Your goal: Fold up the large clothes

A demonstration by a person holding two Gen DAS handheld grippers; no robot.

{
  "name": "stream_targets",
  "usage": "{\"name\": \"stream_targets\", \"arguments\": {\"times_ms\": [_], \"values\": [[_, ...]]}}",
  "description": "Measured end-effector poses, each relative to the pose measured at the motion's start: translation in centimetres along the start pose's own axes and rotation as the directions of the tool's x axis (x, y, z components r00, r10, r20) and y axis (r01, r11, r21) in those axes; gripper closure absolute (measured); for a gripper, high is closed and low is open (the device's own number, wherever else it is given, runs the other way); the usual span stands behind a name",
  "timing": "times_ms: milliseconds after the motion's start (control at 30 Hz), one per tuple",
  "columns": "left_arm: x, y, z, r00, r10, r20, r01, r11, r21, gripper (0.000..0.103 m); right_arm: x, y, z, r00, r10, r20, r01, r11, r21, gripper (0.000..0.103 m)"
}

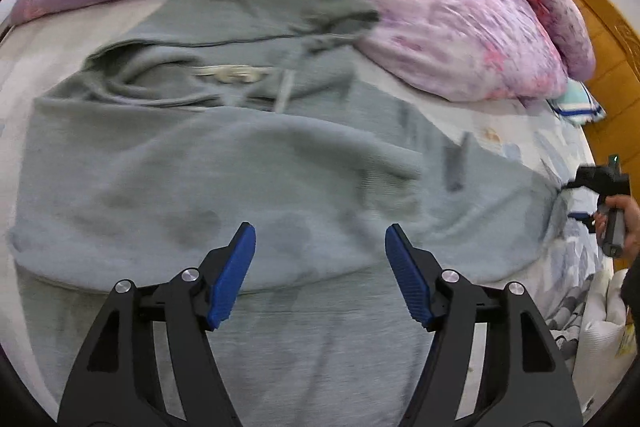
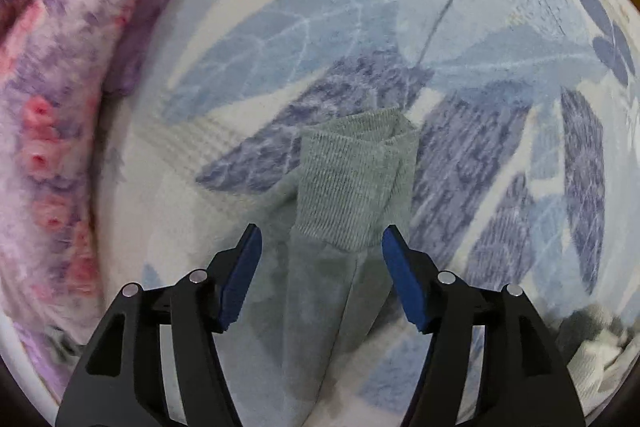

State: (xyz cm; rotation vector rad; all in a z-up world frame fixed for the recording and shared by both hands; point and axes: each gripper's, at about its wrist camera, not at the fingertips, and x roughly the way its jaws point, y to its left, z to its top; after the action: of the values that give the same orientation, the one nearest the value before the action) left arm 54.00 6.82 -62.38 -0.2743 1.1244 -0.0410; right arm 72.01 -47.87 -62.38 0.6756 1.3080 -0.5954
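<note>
Between right claw point(image 2: 322, 241) fingers: sleeve cuff point(image 2: 352, 179)

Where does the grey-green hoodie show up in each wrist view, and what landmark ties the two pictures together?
Left wrist view: the hoodie fills the centre, spread flat on the bed, hood at the top.
Right wrist view: only one sleeve with its ribbed cuff shows, centre, lying between the open fingers.
Shared landmark: the pink-and-purple floral quilt, upper right in the left view, left edge in the right.

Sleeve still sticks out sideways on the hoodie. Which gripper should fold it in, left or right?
Right. The right gripper hangs open just above the sleeve, near its ribbed cuff. The left gripper, also open, is over the hoodie body, far from that cuff.
</note>
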Motion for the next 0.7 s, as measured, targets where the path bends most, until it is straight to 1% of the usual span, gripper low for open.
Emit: {"name": "stream_targets", "arguments": {"times_ms": [33, 67, 100, 133, 200, 267, 300, 333, 367, 400, 467, 533, 600, 633, 667, 700], "values": [[-0.3, 1.0, 0.0, 1.0, 0.01, -0.002, -0.01, 1.0, -0.017, 0.034, 0.1, -0.4, 0.0, 0.999, -0.035, 0.007, 0.035, 0.999, 0.005, 0.043], [-0.5, 1.7, 0.0, 1.0, 0.01, -0.002, -0.01, 0.999, -0.032, 0.034, 0.1, -1.4, 0.1, 1.0, -0.006, 0.014, 0.006, 0.999, 0.038, 0.051], [-0.7, 2.5, -0.1, 1.0, 0.014, -0.002, -0.014, 0.999, -0.051, 0.034, 0.1, -2.5, 0.1, 1.0, 0.03, 0.008, -0.031, 0.997, 0.077, 0.072], [-1.0, 3.2, -0.1, 1.0, 0.02, -0.002, -0.02, 0.998, -0.066, 0.034, 0.1, -3.6, 0.0, 0.998, 0.058, 0.006, -0.058, 0.992, 0.112, 0.079], [-1.4, 4.3, -0.3, 1.0, 0.025, 0.003, -0.024, 0.996, -0.091, 0.032, 0.0, -5.2, -0.3, 0.994, 0.104, 0.007, -0.104, 0.983, 0.153, 0.089], [-1.9, 5.3, -0.5, 0.999, 0.034, 0.003, -0.034, 0.993, -0.109, 0.032, -0.2, -6.9, -0.8, 0.987, 0.159, 0.013, -0.158, 0.965, 0.209, 0.09], [-2.0, 5.7, -0.6, 0.999, 0.037, 0.001, -0.037, 0.992, -0.117, 0.032, -0.7, -7.8, -1.1, 0.982, 0.187, 0.032, -0.189, 0.952, 0.24, 0.091], [-2.3, 6.3, -0.7, 0.999, 0.036, -0.004, -0.036, 0.991, -0.132, 0.032, -1.3, -8.3, -1.5, 0.973, 0.221, 0.065, -0.23, 0.939, 0.255, 0.091], [-2.6, 6.7, -0.7, 0.999, 0.033, -0.003, -0.033, 0.989, -0.145, 0.032, -1.9, -8.7, -1.9, 0.966, 0.241, 0.09, -0.257, 0.932, 0.255, 0.091], [-2.9, 7.0, -0.7, 0.999, 0.032, 0.0, -0.032, 0.987, -0.156, 0.032, -3.1, -8.8, -2.3, 0.956, 0.262, 0.134, -0.288, 0.927, 0.241, 0.092], [-3.9, 8.0, -0.7, 0.999, 0.035, 0.016, -0.032, 0.985, -0.168, 0.032, -5.6, -7.9, -3.4, 0.934, 0.291, 0.206, -0.327, 0.93, 0.167, 0.092], [-5.0, 8.9, -0.5, 0.999, 0.039, 0.03, -0.033, 0.984, -0.176, 0.032, -9.0, -6.1, -4.8, 0.897, 0.344, 0.276, -0.375, 0.925, 0.065, 0.092], [-6.2, 10.1, -0.4, 0.998, 0.04, 0.042, -0.031, 0.98, -0.197, 0.032, -13.1, -2.7, -7.3, 0.856, 0.409, 0.317, -0.401, 0.911, -0.093, 0.092], [-6.6, 10.8, -0.4, 0.998, 0.042, 0.045, -0.032, 0.978, -0.205, 0.032, -14.6, -1.3, -8.6, 0.837, 0.44, 0.325, -0.413, 0.898, -0.153, 0.092], [-7.2, 11.5, -0.4, 0.998, 0.044, 0.05, -0.032, 0.976, -0.213, 0.032, -16.4, 0.8, -10.2, 0.813, 0.481, 0.328, -0.424, 0.875, -0.232, 0.092], [-7.7, 12.0, -0.4, 0.997, 0.047, 0.056, -0.034, 0.975, -0.22, 0.032, -18.3, 3.3, -12.4, 0.793, 0.523, 0.313, -0.43, 0.844, -0.32, 0.092]]}}
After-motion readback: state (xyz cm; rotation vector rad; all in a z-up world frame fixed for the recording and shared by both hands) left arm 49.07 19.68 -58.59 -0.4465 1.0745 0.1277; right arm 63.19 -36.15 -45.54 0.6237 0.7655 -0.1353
